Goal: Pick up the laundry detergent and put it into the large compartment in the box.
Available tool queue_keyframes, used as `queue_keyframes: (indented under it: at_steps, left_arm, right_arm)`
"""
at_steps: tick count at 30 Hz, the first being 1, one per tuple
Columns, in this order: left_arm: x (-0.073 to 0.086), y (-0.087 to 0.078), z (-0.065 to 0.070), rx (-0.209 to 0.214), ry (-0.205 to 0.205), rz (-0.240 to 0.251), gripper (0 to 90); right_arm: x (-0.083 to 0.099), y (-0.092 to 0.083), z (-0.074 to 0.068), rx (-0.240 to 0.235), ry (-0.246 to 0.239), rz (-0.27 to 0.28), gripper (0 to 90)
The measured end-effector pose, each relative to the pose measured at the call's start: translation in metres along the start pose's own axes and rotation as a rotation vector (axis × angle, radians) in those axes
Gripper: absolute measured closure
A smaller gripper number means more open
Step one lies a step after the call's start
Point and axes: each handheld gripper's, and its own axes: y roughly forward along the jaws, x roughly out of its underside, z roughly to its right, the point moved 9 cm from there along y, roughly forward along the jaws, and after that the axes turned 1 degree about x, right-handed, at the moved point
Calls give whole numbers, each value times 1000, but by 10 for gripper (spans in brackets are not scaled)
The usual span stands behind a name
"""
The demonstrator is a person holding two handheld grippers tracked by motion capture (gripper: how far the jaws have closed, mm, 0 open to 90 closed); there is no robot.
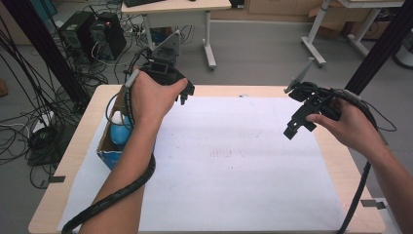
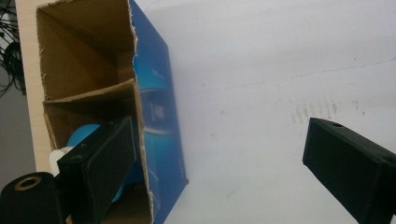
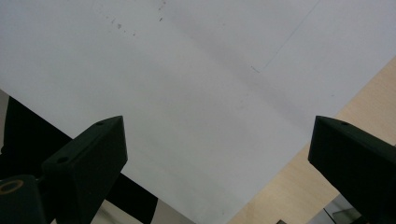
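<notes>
An open cardboard box point(image 1: 108, 152) with blue outer sides stands on the left part of the table; a blue and white object point(image 1: 119, 131) lies inside it. In the left gripper view the box point(image 2: 156, 112) shows its brown divided inside, with the blue and white object point(image 2: 81, 135) in the nearer compartment. My left gripper point(image 1: 186, 97) hovers over the paper just right of the box, open and holding nothing point(image 2: 224, 168). My right gripper point(image 1: 293, 130) hangs above the right side of the paper, open and holding nothing point(image 3: 215, 158).
A large white paper sheet point(image 1: 234, 161) covers most of the wooden table point(image 1: 336, 161). On the floor to the left are computer towers point(image 1: 92, 31) and tangled cables point(image 1: 29, 131). A desk point(image 1: 180, 9) stands behind the table, and black posts rise at both sides.
</notes>
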Motion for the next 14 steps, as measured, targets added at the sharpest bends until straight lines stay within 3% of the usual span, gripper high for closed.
queue_keyframes:
  at_steps: [8, 14]
  left_arm:
    - [2, 2, -4, 3, -3, -4, 97]
    - [5, 0, -5, 11, -2, 23, 96]
  right_arm:
    - [-1, 0, -1, 3, 3, 0, 45]
    - [-1, 0, -3, 10, -10, 3, 45]
